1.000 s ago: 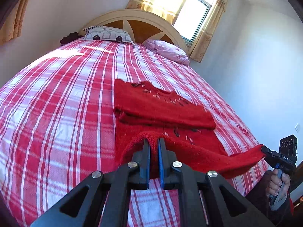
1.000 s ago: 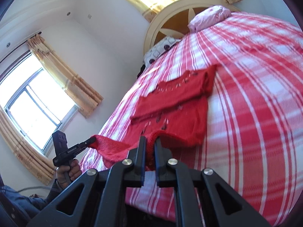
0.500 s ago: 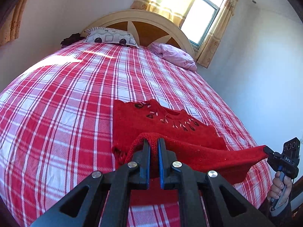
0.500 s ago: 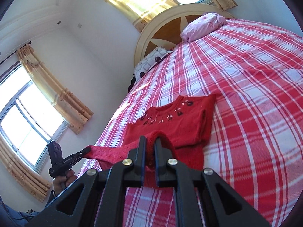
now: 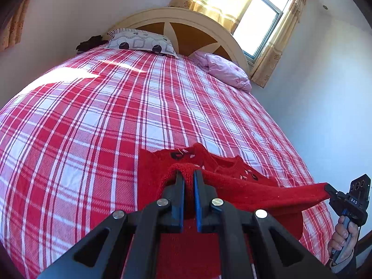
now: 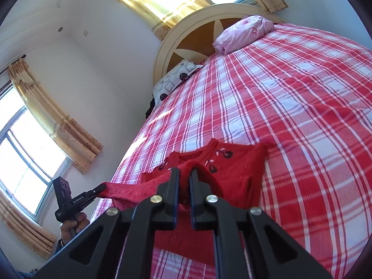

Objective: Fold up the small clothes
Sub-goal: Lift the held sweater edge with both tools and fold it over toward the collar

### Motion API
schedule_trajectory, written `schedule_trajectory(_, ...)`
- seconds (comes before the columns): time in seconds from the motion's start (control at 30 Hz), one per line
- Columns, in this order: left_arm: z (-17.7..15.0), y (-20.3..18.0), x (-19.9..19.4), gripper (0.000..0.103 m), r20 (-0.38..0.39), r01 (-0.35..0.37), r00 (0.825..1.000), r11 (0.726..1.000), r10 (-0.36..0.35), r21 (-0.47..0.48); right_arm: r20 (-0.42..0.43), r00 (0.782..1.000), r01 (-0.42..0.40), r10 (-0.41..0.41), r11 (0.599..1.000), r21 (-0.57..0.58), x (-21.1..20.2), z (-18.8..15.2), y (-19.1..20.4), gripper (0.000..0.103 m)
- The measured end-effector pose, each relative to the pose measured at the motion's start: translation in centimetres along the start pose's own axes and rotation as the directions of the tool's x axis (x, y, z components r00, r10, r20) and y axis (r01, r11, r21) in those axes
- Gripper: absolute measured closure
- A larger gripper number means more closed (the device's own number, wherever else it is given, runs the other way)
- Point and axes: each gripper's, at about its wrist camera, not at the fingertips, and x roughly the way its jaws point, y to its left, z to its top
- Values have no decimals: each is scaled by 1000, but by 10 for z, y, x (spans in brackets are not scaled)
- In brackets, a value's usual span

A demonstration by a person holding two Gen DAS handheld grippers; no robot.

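Observation:
A small red knit sweater [image 5: 232, 181] with dark and white stitched marks lies on the plaid bed, its near edge lifted. My left gripper [image 5: 188, 174] is shut on one corner of that edge. My right gripper [image 6: 184, 173] is shut on the other corner; it also shows in the left wrist view [image 5: 329, 189] at the far right. The left gripper also shows in the right wrist view [image 6: 102, 187]. The raised edge is stretched between them over the sweater's upper part [image 6: 234, 162].
The bed [image 5: 93, 121] has a red and white plaid cover. A patterned pillow [image 5: 139, 41] and a pink pillow [image 5: 223, 69] lie by the round headboard [image 5: 186, 23]. Windows with yellow curtains are on two walls. A white wall [image 5: 325, 93] runs along the bed's right side.
Both grippers have carried the sweater's held edge forward over the garment toward the neckline, so less of the sweater shows beyond the fingers. Both stay shut on the cloth.

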Motion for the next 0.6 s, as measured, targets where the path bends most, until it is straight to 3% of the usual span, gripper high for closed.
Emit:
schedule_trajectory(0.3,11,18,62,96,-78,-49,996,999,47,-20,-62,995,74,-72,997,28,63,29,-28,92)
schedule_trajectory(0.6,18,27,108,95,-145,-45,989,998,39,-38,-123,981,159,-150,985,68,114,38,-67,92)
